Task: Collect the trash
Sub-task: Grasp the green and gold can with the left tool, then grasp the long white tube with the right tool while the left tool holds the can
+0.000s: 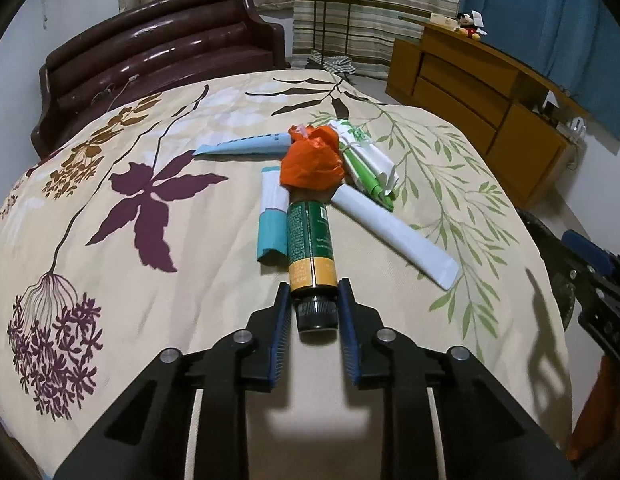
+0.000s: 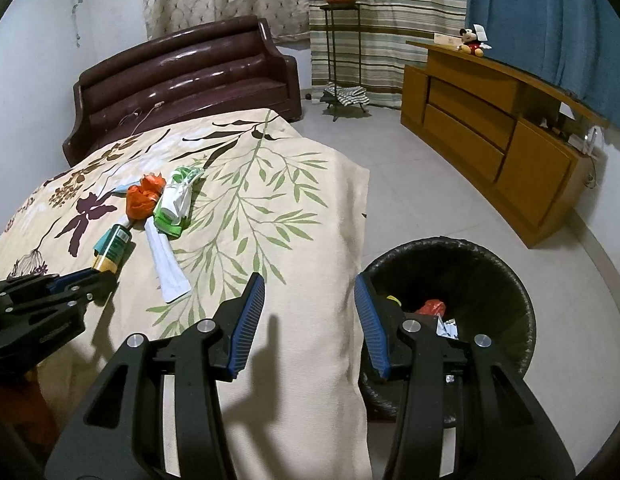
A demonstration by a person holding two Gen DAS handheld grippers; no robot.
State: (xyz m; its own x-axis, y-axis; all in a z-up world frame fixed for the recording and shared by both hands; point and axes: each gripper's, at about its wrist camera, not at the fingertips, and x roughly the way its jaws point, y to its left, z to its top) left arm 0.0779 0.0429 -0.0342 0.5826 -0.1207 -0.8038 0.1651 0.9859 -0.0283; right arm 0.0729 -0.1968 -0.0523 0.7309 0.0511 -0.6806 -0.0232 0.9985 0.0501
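My left gripper (image 1: 314, 304) has its jaws closed on the black cap end of a green and yellow bottle (image 1: 311, 240), the blue pads pressing it from both sides; the bottle lies on the bed (image 1: 190, 280), on a cream cover printed with leaves and flowers, its far end tucked under a crumpled orange bag (image 1: 311, 164). Touching the bottle's left side is a white and teal tube (image 1: 272, 220). A long white tube (image 1: 393, 232) slants away to the right, apart from the bottle, and a pale blue tube (image 1: 246, 145) lies behind the orange bag. A green and white wrapper bundle (image 1: 365, 160) sits just right of the bag. My right gripper (image 2: 310, 320) hangs over the near edge of the bed with its jaws apart and nothing between them. Just to its right, on the tiled floor, stands a black bin (image 2: 489, 280) with a few scraps already inside, something red among them. A dark brown headboard (image 2: 182, 76) stands behind the bed, and a wooden cabinet (image 2: 489, 136) lines the right-hand wall.
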